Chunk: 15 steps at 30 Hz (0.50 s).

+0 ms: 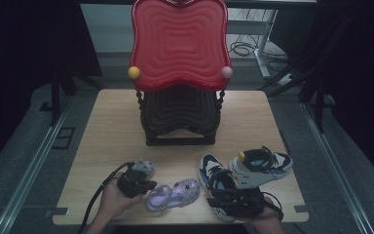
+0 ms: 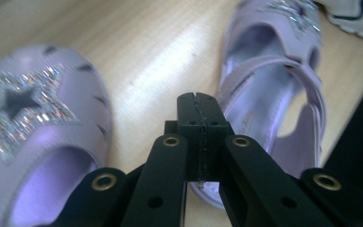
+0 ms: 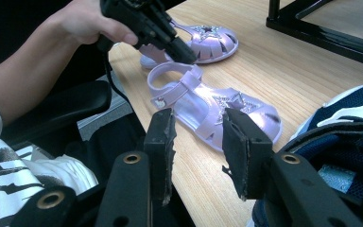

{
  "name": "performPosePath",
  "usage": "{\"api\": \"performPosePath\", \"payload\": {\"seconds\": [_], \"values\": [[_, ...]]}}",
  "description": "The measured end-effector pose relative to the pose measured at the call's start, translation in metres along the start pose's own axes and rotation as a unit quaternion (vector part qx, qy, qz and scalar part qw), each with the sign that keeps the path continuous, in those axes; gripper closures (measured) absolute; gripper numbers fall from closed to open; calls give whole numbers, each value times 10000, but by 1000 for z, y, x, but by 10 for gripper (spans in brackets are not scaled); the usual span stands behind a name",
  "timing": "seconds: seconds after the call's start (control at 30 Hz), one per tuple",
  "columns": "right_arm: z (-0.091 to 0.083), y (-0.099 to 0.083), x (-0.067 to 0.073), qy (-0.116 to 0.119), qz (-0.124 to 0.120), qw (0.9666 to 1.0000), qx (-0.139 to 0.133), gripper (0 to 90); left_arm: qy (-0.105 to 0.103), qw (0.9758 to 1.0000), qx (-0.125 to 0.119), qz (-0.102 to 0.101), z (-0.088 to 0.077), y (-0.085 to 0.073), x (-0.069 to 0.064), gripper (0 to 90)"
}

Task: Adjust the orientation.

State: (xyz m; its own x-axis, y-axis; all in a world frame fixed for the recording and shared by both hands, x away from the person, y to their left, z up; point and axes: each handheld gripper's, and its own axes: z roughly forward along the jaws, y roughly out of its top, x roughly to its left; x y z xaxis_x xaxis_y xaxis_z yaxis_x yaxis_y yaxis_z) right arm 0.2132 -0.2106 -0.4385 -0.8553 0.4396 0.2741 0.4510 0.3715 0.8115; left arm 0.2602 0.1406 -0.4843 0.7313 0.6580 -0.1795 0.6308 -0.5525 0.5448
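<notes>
Two lilac sandals with glitter stars lie near the table's front edge: one (image 1: 173, 194) (image 2: 274, 75) (image 3: 217, 109) nearer the person, the other (image 1: 143, 166) (image 2: 42, 118) (image 3: 212, 40) behind it to the left. My left gripper (image 1: 146, 186) (image 2: 198, 101) (image 3: 184, 56) is shut, with nothing between its jaws; its tip hovers by the nearer sandal's heel strap. A white and blue sneaker (image 1: 213, 175) (image 3: 345, 123) lies partly under my right gripper (image 1: 214, 200) (image 3: 198, 118). That gripper is open and empty, pointing toward the sandals. A second sneaker (image 1: 263, 165) rests tilted to its right.
A red wavy-topped stand (image 1: 180, 39) with a black lower tier (image 1: 180, 112) (image 3: 321, 33) stands at the middle back of the wooden table (image 1: 112, 126). Bare wood lies on both sides of it. Dark floor and rails surround the table.
</notes>
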Motion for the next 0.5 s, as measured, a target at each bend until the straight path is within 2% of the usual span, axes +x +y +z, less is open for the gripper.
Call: {"api": "performPosePath", "payload": {"seconds": [0.37,0.5], "values": [[2,-1,0,-37,-13,10000,19,643,-231,9997,-11,26,-3,-17,-12,898],[2,-1,-1,-58,-18,10000,16,643,-245,9997,-44,17,-4,-19,-14,898]]}}
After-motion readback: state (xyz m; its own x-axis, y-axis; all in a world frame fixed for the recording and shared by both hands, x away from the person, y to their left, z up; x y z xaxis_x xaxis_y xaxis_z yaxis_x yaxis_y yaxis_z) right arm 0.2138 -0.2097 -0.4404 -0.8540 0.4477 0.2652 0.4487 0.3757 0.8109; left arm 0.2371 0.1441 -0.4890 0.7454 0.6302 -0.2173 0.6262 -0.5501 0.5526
